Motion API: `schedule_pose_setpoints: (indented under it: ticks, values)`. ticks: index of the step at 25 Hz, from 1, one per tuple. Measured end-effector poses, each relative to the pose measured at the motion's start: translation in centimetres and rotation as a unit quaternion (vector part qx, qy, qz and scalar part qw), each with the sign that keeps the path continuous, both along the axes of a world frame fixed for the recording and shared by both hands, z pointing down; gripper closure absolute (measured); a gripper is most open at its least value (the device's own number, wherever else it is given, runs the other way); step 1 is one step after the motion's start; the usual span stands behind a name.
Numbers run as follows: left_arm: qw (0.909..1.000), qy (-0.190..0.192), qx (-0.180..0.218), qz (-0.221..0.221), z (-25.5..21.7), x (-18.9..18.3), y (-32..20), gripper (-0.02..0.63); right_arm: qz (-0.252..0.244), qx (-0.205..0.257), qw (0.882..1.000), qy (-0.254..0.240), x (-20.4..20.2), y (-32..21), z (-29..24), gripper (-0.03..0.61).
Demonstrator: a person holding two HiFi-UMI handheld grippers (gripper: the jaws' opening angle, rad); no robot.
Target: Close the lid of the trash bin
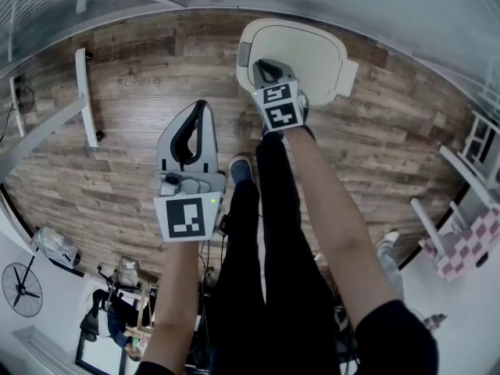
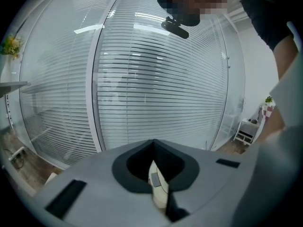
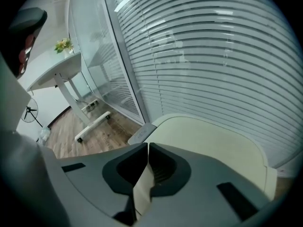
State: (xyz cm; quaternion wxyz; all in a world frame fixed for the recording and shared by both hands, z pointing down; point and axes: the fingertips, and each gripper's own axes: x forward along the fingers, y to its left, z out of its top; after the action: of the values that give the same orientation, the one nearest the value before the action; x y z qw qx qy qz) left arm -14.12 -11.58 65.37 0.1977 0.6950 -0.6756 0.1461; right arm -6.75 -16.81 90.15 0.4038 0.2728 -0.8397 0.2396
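The trash bin is cream-white and stands on the wood floor at the top middle of the head view. Its lid lies flat over the bin, with a grey tab at its near left corner. My right gripper points steeply down onto the lid's near left part, its jaws shut with nothing between them; whether the tips touch the lid I cannot tell. My left gripper hangs to the left, clear of the bin, over the floor, its jaws shut and empty.
A glass wall with white blinds runs right behind the bin. A white desk leg stands at the left and a white rack at the right. The person's legs and a shoe are just before the bin. A fan stands at the lower left.
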Motion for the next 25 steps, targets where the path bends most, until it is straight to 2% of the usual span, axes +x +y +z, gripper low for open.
schedule_pose_setpoints:
  ticks: [12,22,25]
  values:
    - [0.9998,0.015,0.005,0.01,-0.5,0.4,-0.1,0.607,0.009,0.001,1.0,-0.002,0.0,-0.1,0.1,0.571]
    - [0.9999,0.007,0.006,0.013,-1.1,0.1,0.1,0.606,0.023,-0.014,1.0,-0.01,0.4,-0.1,0.1,0.571]
    - [0.9997,-0.003,0.007,0.021,-1.4,0.1,0.1,0.606,0.041,0.005,0.999,-0.022,1.8,-0.6,-1.0,0.572]
